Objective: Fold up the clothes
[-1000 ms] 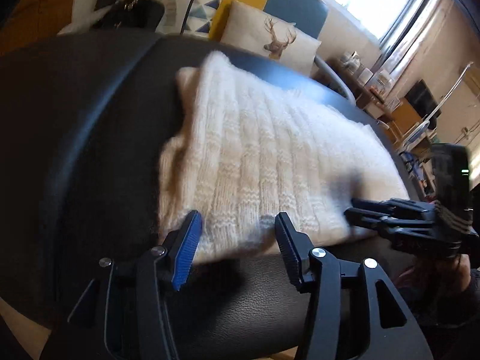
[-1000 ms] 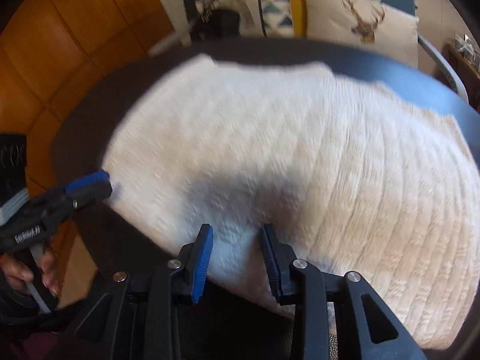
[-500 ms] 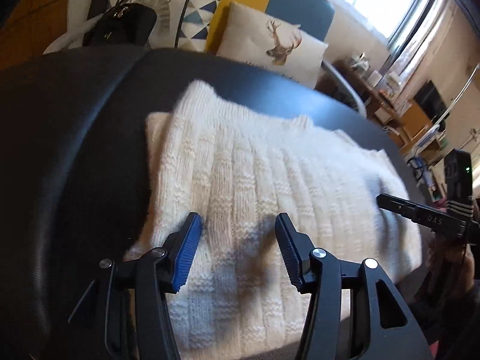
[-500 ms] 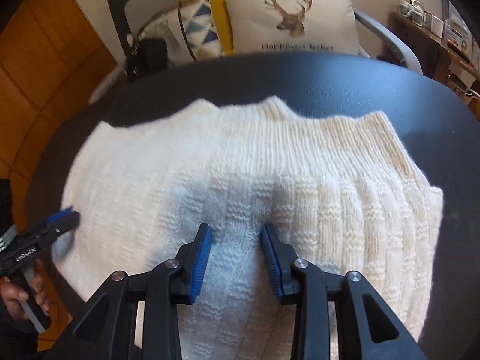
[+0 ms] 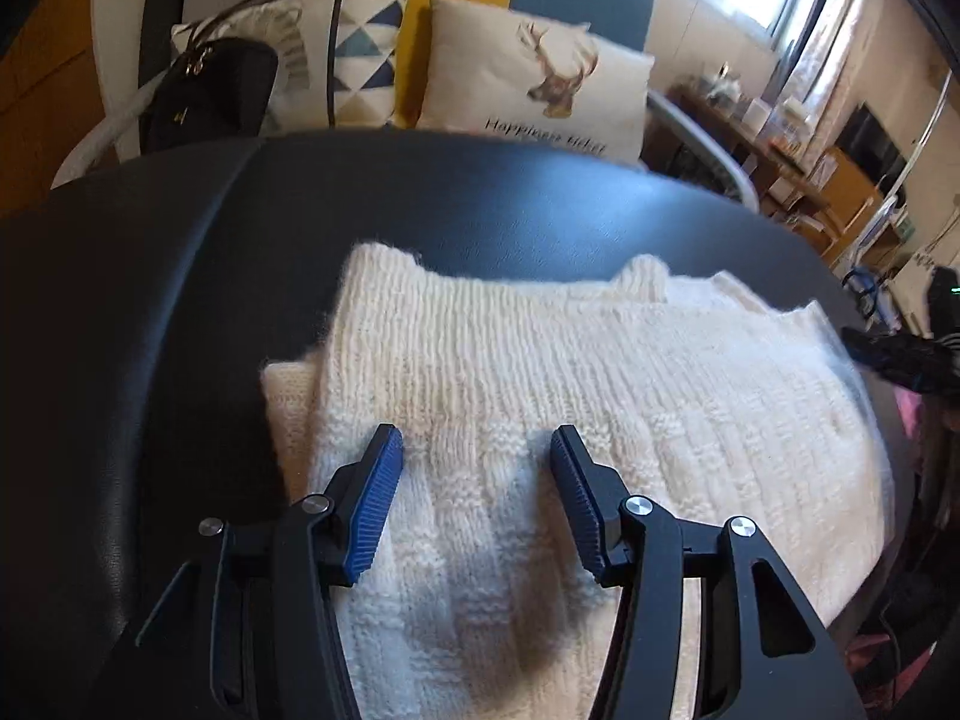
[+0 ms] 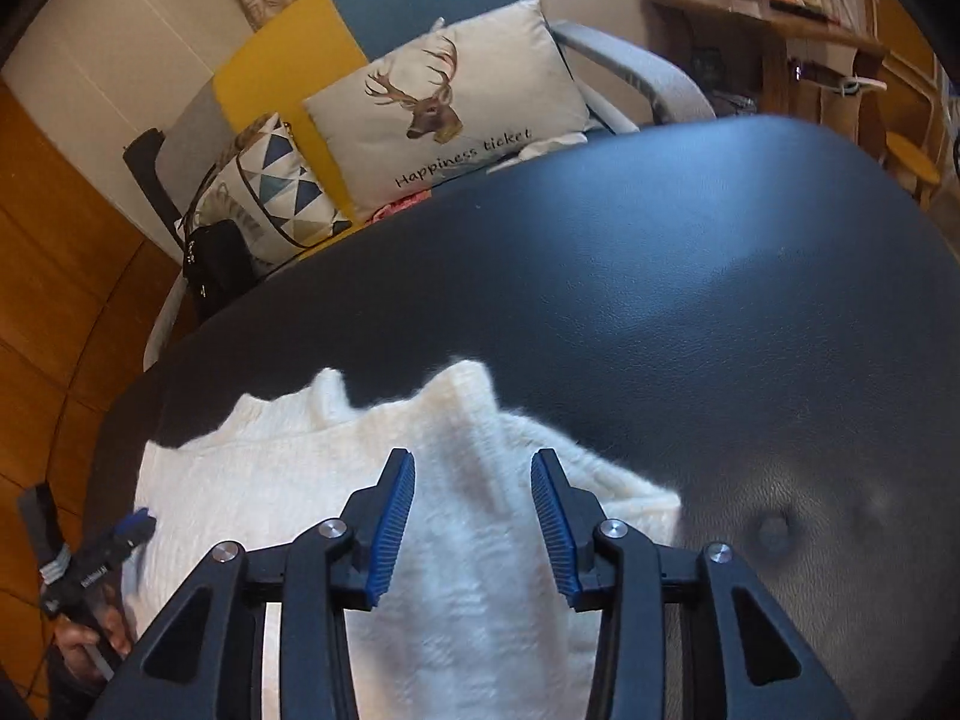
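- Sweater, a cream knit, lies folded into a thick rectangular stack on the black padded table. We see it near the table's front edge, with bare black surface beyond it.
- Progress, as we judge it: most of the folding looks done. At least 2 layers show at the stack's left edge in the left wrist view, where a lower layer sticks out past the upper one. What may remain is squaring those edges, or 1 more fold to make it smaller.
- Left gripper hovers above the near-left part of the sweater with its jaws wide apart. Only knit surface shows in the gap, and the pads press on nothing.
- Right gripper is over the stack's right end, and its jaws are opening. Fabric shows between them, but we see no pinched ridge, so we judge it has let go.
- Hidden or unclear:
  - The near edge of the sweater is cut off behind both grippers' bodies, so we cannot tell how neat that side is.
  - Sleeves are not visible; we assume they are tucked inside.
  - Knit under the right gripper is blurred, and whether the fingertips touch it is uncertain.
  - 2 small bumps on the far edge may be neckline or cuff; we cannot tell.
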The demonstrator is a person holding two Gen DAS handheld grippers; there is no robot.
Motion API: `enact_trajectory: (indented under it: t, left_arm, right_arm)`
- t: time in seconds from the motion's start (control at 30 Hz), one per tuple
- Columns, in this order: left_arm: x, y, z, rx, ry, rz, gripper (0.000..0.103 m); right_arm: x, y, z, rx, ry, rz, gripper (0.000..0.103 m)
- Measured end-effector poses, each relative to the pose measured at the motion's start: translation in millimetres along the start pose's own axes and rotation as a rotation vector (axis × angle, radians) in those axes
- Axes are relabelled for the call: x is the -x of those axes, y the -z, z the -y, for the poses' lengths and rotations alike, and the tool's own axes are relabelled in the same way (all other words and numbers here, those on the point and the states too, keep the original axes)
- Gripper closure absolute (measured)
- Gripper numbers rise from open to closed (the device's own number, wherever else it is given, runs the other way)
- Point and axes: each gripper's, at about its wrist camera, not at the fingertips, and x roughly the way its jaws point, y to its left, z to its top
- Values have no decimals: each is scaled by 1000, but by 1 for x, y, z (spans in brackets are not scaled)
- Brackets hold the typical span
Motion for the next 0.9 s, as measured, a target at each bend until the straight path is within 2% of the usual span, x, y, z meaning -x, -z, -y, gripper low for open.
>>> enact_trajectory:
  t: [0.03,0.1,0.13,0.17,0.2,0.3,0.33,0.37,0.43,0.47,0.53,0.57,0.6,0.7,0.73,0.77,0.8,0.83,0.87,0.9]
  left_arm:
    - [3,1,0,-7,5,5,48]
    - [6,1,2,-15,5,14,48]
    - [7,1,2,-21,1,17,48]
    - [8,2,3,-27,-4,20,48]
    - [9,2,4,-33,-7,23,48]
    - [9,11,6,-49,-38,10,48]
    - [6,15,4,-41,-42,9,48]
    - [7,16,4,-31,-38,20,48]
    - [10,15,4,-13,-34,30,48]
    - [17,12,5,2,-7,59,48]
    - [31,4,10,3,51,116,48]
    - [35,-1,15,-24,55,142,48]
    - [35,-5,20,-48,45,157,48]
    - [14,-18,30,-109,3,108,48]
    - [2,-19,29,-109,-39,74,48]
    - [-13,-17,25,-89,-78,20,48]
    - [-26,-13,15,-42,-82,-26,48]
    - [-26,-8,8,-1,-53,12,48]
    - [-23,-6,7,3,-48,22,48]
    - [-19,-4,6,8,-42,32,48]
  right_arm:
    - [-6,-1,1,5,-34,-38,63]
    - [-13,0,-8,86,-4,-72,80]
    - [-13,0,-14,126,13,-77,93]
    - [-14,1,-21,166,31,-83,96]
    - [-12,0,-29,202,42,-77,96]
    - [16,-5,-49,246,-11,32,96]
    - [18,-7,-52,265,29,48,96]
    - [10,-8,-52,290,107,34,96]
    - [-17,-9,-44,306,226,-38,96]
    - [-27,-7,-39,287,226,-63,96]
    - [-34,-4,-36,253,195,-60,91]
    - [-28,-5,-38,234,169,-29,83]
    - [-19,-6,-40,219,160,10,79]
    - [6,-7,-57,214,123,123,76]
    - [12,-5,-65,222,68,134,75]
    - [13,-3,-74,232,0,125,75]
    - [9,0,-84,250,-38,98,75]
    - [-1,5,-94,276,-46,62,74]
    - [-15,10,-102,304,-21,14,74]
    - [-36,16,-106,335,40,-46,74]
